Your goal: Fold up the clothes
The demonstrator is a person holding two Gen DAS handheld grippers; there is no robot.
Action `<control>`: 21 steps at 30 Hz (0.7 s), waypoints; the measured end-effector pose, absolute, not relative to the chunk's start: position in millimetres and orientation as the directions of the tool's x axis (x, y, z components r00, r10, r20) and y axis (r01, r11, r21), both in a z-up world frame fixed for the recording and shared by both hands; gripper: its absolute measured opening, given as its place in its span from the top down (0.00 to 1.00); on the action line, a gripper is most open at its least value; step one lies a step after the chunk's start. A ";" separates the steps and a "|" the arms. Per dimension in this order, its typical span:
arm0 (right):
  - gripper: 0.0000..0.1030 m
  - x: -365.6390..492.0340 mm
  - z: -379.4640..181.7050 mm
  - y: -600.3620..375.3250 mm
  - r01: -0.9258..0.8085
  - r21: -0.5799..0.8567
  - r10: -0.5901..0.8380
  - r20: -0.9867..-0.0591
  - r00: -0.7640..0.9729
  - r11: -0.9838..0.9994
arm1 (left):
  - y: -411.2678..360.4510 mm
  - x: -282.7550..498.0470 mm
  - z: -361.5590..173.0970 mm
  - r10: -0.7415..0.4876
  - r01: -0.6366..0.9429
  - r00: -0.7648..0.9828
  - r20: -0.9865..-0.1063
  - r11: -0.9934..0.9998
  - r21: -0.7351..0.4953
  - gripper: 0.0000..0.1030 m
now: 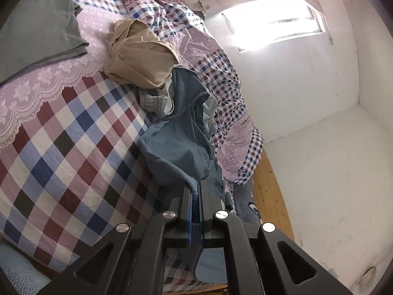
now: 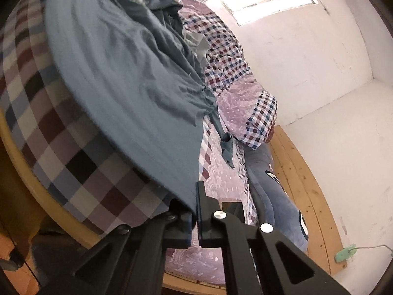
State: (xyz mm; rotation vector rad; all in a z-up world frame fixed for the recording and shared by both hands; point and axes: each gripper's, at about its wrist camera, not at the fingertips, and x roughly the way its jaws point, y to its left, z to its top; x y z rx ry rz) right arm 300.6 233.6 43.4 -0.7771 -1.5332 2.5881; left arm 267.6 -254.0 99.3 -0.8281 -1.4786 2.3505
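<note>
Lay spread across the checked bed (image 1: 61,152), that blue garment (image 1: 176,142), below a tan garment (image 1: 140,56) and beside a rumpled quilt (image 1: 221,78). Left gripper (image 1: 195,191) jaws pinched on its near edge. Right gripper (image 2: 197,196) jaws pressed together on another edge of blue cloth.

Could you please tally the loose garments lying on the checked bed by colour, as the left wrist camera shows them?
Blue fleece-lined garment, pinched in both grippers: 1
Beige crumpled garment: 1
Pale grey-green garment with a gathered waistband: 1
Dark grey folded cloth: 1
Total: 4
</note>
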 end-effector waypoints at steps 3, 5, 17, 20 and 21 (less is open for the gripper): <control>1.00 309.8 56.7 234.3 0.214 -0.823 0.266 -0.398 -0.878 -0.526 | -254.8 274.8 100.8 0.483 0.097 -0.803 -0.349 -0.472 -0.876 0.98; 1.00 314.9 68.8 237.4 0.197 -0.813 0.271 -0.395 -0.878 -0.547 | -256.5 282.4 100.9 0.481 0.108 -0.799 -0.362 -0.477 -0.872 0.98; 1.00 344.4 124.8 251.1 0.146 -0.748 0.272 -0.406 -0.872 -0.648 | -247.1 325.7 125.0 0.498 0.099 -0.774 -0.392 -0.516 -0.851 0.98; 1.00 359.5 131.7 251.8 0.174 -0.727 0.254 -0.438 -0.862 -0.665 | -242.6 338.9 137.3 0.504 0.079 -0.771 -0.388 -0.529 -0.845 0.98; 1.00 363.4 133.4 252.6 0.180 -0.721 0.249 -0.446 -0.860 -0.669 | -241.1 343.4 141.5 0.507 0.071 -0.770 -0.387 -0.535 -0.842 0.98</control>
